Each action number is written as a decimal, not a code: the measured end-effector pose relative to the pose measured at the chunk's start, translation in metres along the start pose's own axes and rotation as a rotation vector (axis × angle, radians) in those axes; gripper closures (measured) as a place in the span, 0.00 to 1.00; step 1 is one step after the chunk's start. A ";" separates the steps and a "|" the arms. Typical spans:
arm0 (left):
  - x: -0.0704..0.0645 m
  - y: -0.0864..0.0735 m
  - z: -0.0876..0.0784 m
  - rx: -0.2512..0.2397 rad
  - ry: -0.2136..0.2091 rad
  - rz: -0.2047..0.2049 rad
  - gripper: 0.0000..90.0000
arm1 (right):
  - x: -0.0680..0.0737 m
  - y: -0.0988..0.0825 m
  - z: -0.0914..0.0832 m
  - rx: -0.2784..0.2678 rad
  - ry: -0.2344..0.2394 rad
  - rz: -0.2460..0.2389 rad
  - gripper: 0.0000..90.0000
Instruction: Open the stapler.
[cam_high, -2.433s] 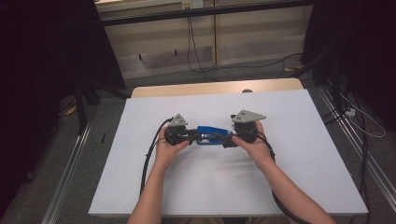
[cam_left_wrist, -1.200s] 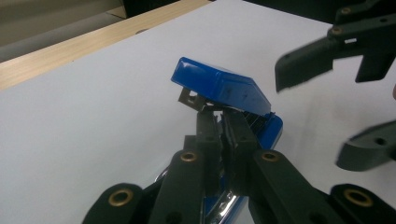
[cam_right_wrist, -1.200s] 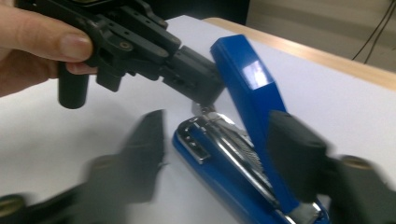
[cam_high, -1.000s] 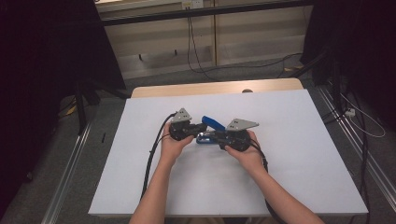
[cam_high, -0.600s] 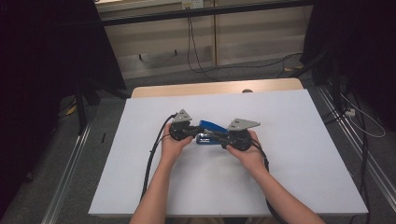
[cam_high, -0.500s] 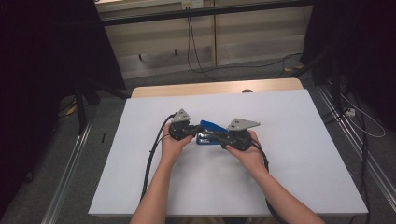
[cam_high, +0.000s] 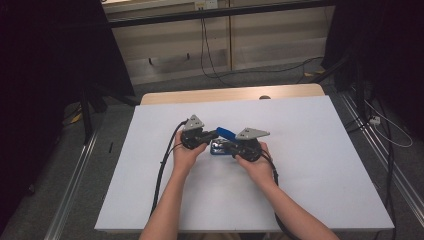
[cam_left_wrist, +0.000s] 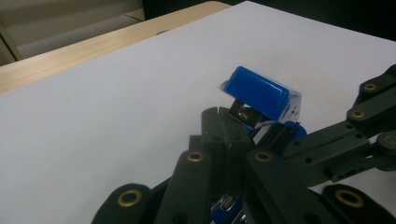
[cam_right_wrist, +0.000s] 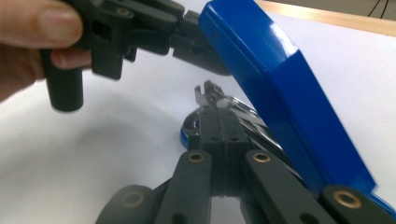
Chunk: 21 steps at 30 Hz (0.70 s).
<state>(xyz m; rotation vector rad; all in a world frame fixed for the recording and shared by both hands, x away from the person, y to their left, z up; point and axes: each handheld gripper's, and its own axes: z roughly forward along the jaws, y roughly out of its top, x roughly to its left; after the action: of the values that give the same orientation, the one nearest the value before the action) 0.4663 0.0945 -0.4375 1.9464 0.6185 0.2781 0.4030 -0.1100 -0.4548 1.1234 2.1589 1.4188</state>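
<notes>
Left jaws: my left gripper has its jaws pressed together on the hinge-side end of the blue cover. They pinch the cover and the metal lining just under it, and no gap shows between the pads.
Right jaws: my right gripper has just been closing its jaws. They now stand shut on the tip of the metal staple channel, with the metal between them.
Cover: it is swung up and tilted, well clear of the channel, and it leans toward 11 o'clock in the high view.
Stapler: the stapler sits on its blue base near the middle of the worktop. My left gripper is at its 9 o'clock and my right gripper at its 3 o'clock.
Step in hand: I judge that I am opening the stapler to get at the staple channel. One side keeps the cover up while the other takes hold of the inner metal.
Next move: as I judge it, it calls for a steady left hold so the cover does not snap down. It also calls for a short, straight pull or lift with the right along the channel, without twisting the base off the worktop.
Risk: the thin metal may slip from my right pads.
</notes>
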 end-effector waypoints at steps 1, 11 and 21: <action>0.000 0.000 0.000 -0.001 -0.001 0.000 1.00 | 0.001 0.001 0.002 -0.003 -0.004 0.006 1.00; -0.001 0.003 -0.003 -0.008 -0.005 0.002 1.00 | 0.003 0.003 0.016 -0.006 -0.058 0.014 1.00; -0.003 0.005 -0.003 -0.009 0.005 0.007 1.00 | 0.007 0.006 0.022 -0.037 -0.101 0.031 1.00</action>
<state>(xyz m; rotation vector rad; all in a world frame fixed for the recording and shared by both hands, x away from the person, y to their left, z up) 0.4638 0.0932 -0.4312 1.9399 0.6131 0.2896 0.4156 -0.0899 -0.4583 1.1932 2.0460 1.3780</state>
